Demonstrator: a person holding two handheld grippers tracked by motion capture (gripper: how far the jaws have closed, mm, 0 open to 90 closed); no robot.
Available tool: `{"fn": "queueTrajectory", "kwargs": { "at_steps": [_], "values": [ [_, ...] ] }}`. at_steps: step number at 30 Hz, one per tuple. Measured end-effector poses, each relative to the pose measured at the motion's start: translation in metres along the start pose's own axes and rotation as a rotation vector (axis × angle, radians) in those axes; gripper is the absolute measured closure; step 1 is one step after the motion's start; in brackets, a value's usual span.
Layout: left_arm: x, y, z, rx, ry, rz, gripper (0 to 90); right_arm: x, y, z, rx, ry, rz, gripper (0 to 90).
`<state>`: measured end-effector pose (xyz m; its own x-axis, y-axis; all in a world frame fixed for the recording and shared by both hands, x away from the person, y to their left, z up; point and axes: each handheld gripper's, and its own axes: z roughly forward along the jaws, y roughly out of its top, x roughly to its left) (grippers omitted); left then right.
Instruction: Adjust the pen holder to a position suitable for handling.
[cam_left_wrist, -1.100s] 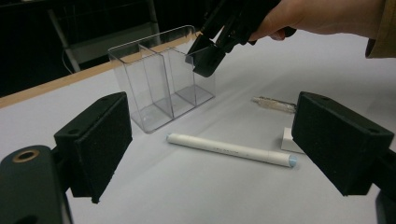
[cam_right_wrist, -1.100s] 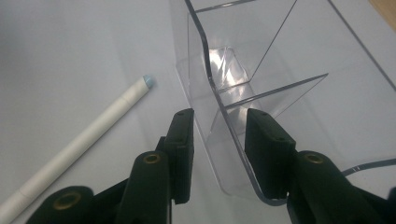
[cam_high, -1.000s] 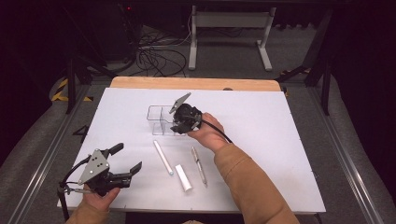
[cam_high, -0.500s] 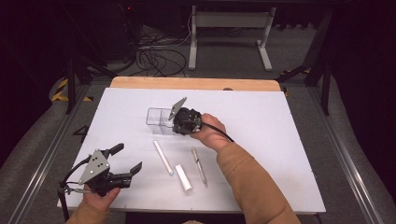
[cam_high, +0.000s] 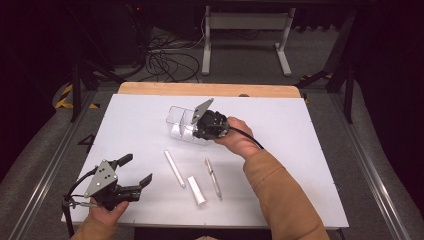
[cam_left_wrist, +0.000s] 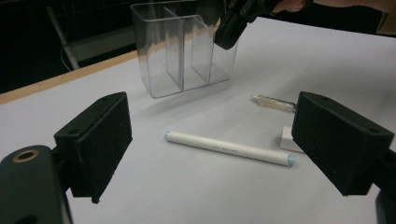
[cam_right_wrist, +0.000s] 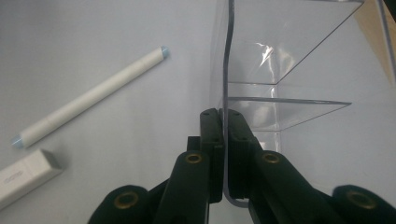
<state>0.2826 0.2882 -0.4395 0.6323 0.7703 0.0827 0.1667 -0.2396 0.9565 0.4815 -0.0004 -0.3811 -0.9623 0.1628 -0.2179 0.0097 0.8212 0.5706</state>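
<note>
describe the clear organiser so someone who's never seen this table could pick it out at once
On the white table, look toward the far side, just short of the wooden strip. There stands the clear organiser, its near wall pinched by the right gripper. It is the lone see-through, upright, compartmented thing; the white pen, eraser and clear pen lie flat.

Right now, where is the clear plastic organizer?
In the high view the clear plastic organizer sits mid-table, beyond the white pen; the right gripper pinches its near wall.
</note>
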Motion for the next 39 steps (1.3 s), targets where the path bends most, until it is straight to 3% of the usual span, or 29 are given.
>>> {"fn": "queueTrajectory", "kwargs": {
  "at_steps": [12, 23, 30, 39],
  "values": [
    [-0.001, 0.000, 0.003, 0.010, -0.004, 0.003, 12.8, -0.011, -0.034, -0.023, 0.050, 0.073, -0.026, 87.9],
    [-0.001, -0.001, 0.003, 0.010, -0.006, 0.007, 12.8, -0.011, -0.044, -0.014, 0.081, 0.165, -0.098, 88.0],
    [-0.001, -0.001, 0.003, 0.012, -0.006, 0.010, 12.8, -0.015, -0.050, -0.011, 0.086, 0.169, -0.108, 88.0],
    [-0.001, -0.001, 0.004, 0.014, -0.008, 0.008, 12.8, -0.013, -0.048, -0.011, 0.100, 0.128, -0.157, 85.7]
  ]
}}
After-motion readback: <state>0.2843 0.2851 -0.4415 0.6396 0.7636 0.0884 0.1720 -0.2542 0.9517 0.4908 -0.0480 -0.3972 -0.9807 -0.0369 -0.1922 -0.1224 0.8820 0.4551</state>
